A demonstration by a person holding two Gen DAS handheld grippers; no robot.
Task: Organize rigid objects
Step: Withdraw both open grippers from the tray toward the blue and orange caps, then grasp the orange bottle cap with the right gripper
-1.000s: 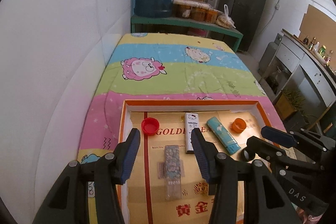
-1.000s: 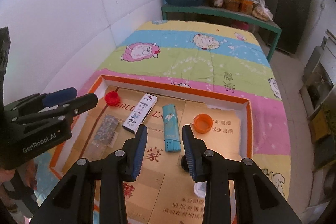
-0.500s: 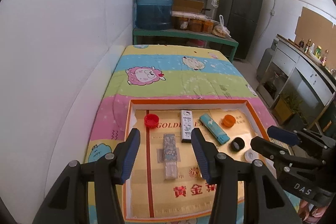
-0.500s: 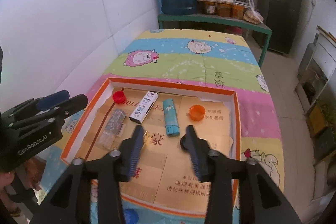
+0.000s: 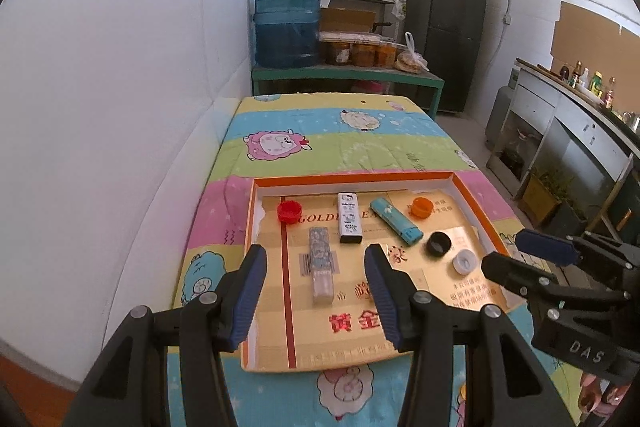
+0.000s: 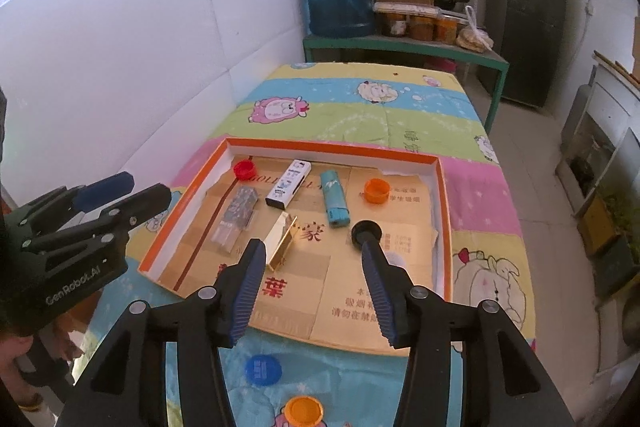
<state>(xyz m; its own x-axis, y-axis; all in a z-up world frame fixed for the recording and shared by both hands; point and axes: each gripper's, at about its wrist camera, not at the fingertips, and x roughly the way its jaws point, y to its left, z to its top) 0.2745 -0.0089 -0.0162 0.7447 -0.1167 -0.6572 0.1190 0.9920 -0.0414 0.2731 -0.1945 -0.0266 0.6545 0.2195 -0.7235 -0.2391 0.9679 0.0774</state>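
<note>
Left hand-held gripper (image 5: 316, 293): jaws apart, empty, above tray's (image 5: 476, 205) near half. Right hand-held gripper (image 6: 314, 289): jaws just been opening, nothing between. Tray on desk (image 5: 320, 143): red cap (image 5: 289, 211) 11 o'clock, orange cap (image 5: 421, 207) 1 o'clock, black cap (image 5: 439, 243) 3 o'clock.

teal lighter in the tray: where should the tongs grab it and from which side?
Grip the teal lighter across its narrow width near mid-length, coming down from above. It lies flat on the tray floor, long and slim, with bare cardboard along both long sides for the fingers. The white box sits apart on one side, so clearance looks adequate. The right tongs are probably better placed.
</note>
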